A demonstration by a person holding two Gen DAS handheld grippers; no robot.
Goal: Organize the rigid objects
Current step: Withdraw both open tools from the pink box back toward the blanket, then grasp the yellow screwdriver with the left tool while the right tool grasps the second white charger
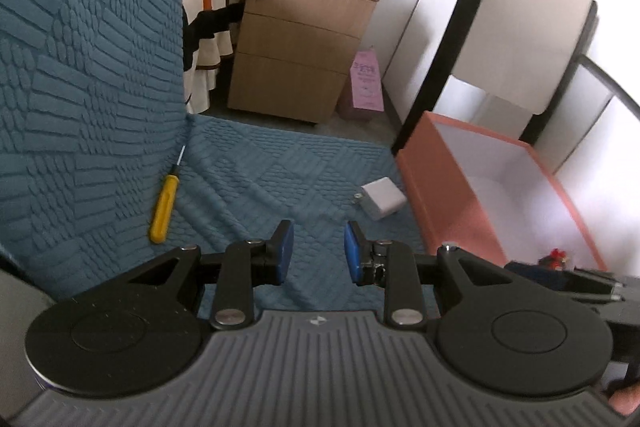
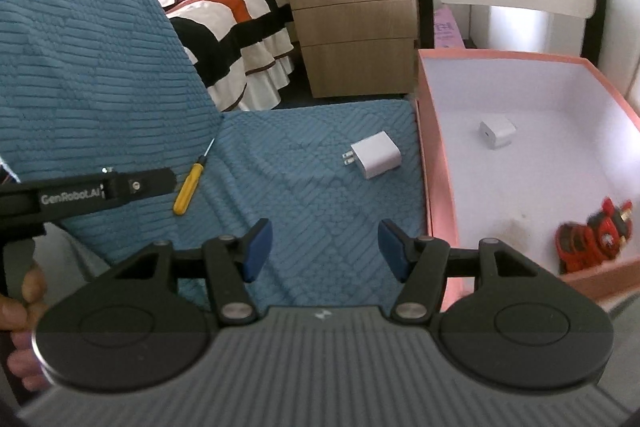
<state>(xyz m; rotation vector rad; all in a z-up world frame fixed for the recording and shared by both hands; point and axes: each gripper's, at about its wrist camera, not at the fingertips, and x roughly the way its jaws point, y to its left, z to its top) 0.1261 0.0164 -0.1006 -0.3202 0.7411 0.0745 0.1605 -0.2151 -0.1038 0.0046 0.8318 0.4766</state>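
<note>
**Ana:** Blue pads (image 1: 285, 251) of the left gripper (image 1: 319, 251) are sitting lowest in the left wrist view, parted by a narrow gap with nothing between them, only ribbed teal cover (image 1: 280, 163) showing through.

**Ben:** What is waiting to be sorted there?

**Ana:** Just above the gap, right of centre, a white charger (image 1: 383, 198) is lying flat on the cover, touching nothing, close beside the pink box (image 1: 440, 203). At left a screwdriver (image 1: 164, 205) is leaning in the crease, yellow handle low, thin shaft pointing up.

**Ben:** How are you expecting them to handle?

**Ana:** Both are looking light and stiff. Smooth plastic on the charger may be slippery, so I would be pinching its two broad flat sides, away from the prongs. For the screwdriver, the thick handle, not the shaft.

**Ben:** And the right wrist view?

**Ana:** Lowest again, the right gripper (image 2: 325, 251) is standing wider apart, pads (image 2: 256, 251) empty. The charger (image 2: 374, 155) is lying upper centre, prongs pointing left, near the box (image 2: 434, 187) wall. The screwdriver (image 2: 188, 189) is at left, beside the left gripper's black arm.

**Ben:** Anything inside the box?

**Ana:** A small white cube (image 2: 497, 133) is resting on its white floor, and a red toy (image 2: 592, 235), blurred, is sitting in the lower right corner. The box is looking like matte card.
</note>
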